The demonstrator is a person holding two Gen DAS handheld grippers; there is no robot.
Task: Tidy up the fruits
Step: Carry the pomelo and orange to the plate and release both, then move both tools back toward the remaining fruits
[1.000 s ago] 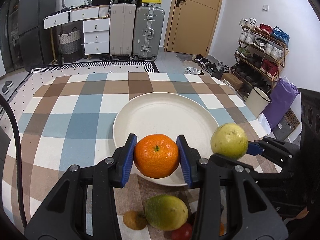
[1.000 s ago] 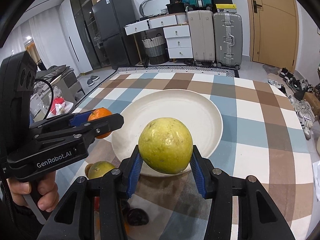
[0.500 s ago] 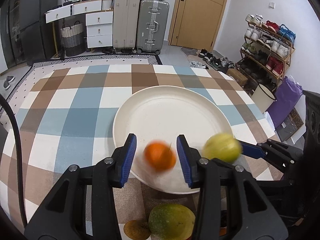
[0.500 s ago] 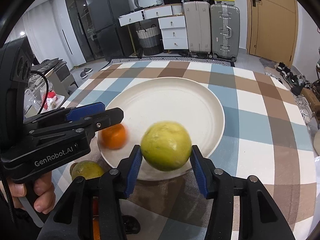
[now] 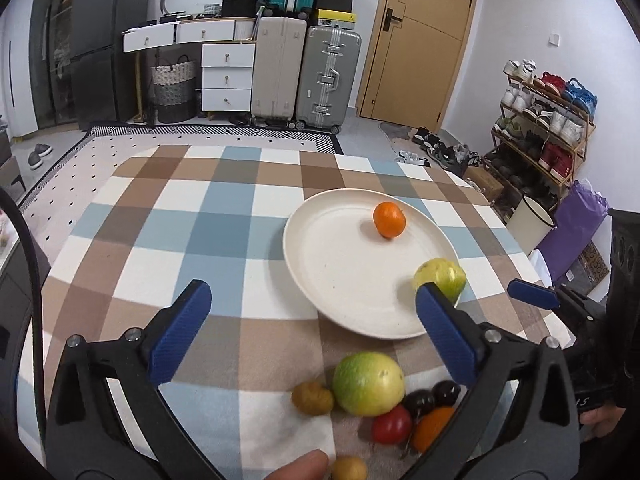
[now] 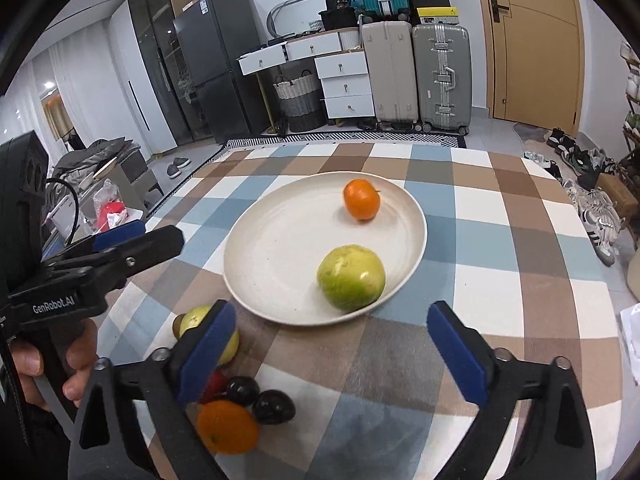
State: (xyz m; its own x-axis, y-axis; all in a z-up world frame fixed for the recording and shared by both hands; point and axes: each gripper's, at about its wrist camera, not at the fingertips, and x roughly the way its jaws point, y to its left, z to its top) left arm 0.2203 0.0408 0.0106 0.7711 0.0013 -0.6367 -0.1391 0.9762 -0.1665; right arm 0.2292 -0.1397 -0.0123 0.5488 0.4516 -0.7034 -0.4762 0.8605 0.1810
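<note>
**Over the plate, both grippers spreading with nothing between their pads**

On the cream plate (image 6: 256,240) two fruits are lying free. An orange (image 6: 361,199) is sitting toward the far side of the dish, and a yellow-green guava (image 6: 351,277) is resting near the rim closest to the right gripper, well apart from the orange. In the left wrist view the same orange (image 5: 389,219) is sitting on the far part of the plate (image 5: 320,248), while the guava (image 5: 440,280) is partly hidden behind a blue pad.

The left gripper (image 5: 308,332) is pointing downward over the checked tablecloth (image 5: 208,224), beside the plate's left edge; its jaws are opening wide and holding nothing. The right gripper (image 6: 332,344) is tilting down at the plate's near rim, its jaws also opening, with the guava lying beyond the pads and untouched. In the right view a hand (image 6: 52,368) is gripping the left tool's handle at the lower left.

On the cloth nearer the person, a pile of fruit is waiting: a large green guava (image 5: 368,384), a brown kiwi (image 5: 312,398), a red tomato (image 5: 392,424), two dark plums (image 5: 432,398) and a second orange (image 6: 228,426).

Beyond the table, suitcases (image 5: 304,76), white drawers (image 5: 227,76), a wooden door (image 5: 416,40) and a shoe rack (image 5: 544,120) are lining the room.
</note>
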